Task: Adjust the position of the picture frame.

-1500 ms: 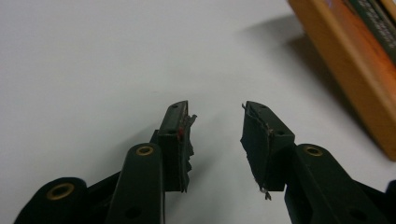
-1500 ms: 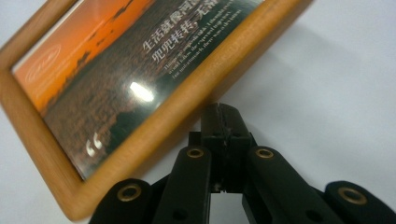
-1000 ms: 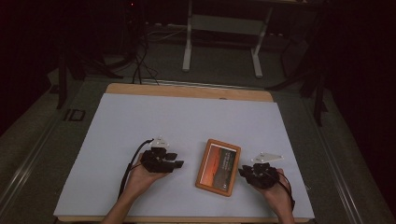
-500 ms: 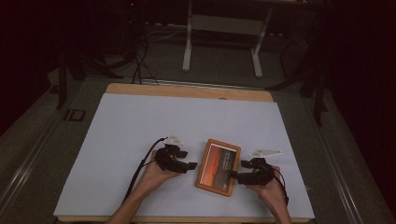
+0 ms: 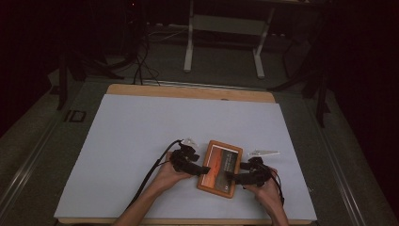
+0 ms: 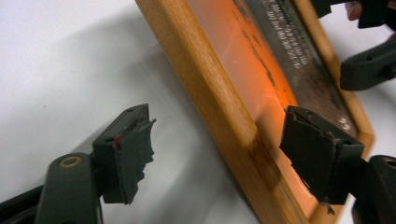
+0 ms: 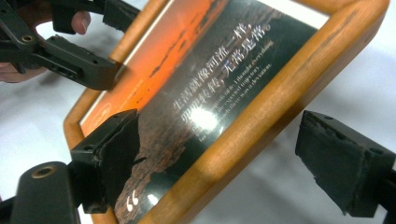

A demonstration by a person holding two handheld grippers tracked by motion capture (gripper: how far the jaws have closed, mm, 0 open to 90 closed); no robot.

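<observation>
**Both grippers astride the long rails of a wooden picture frame**

The wooden picture frame [image 5: 220,167] lies flat on the white table cover [image 5: 141,132], near the front edge, between your two hands. It carries an orange-and-dark print with lines of pale text under a glossy pane.

Left: your left gripper [image 6: 217,154] stands released, jaws wide apart. One jaw sits over the bare cover outside the frame, the other over the orange part of the pane, so the left rail runs up between them. Neither pad can be seen pressing on the wood.

Right: your right gripper [image 7: 243,154] is likewise spread wide and grasps nothing. One jaw hangs over the dark printed area, the other over the cover outside, with the right rail between.

Judged from this pose, the step in hand is a two-handed pinch of opposite rails. To do it well, lower each outer jaw until it is level with the rail's side before you close, and keep the inner pads on the wood lip, not on the pane, which looks slick and easily marked. Close both sides together; a one-sided squeeze would probably skate the frame across the cover.
</observation>
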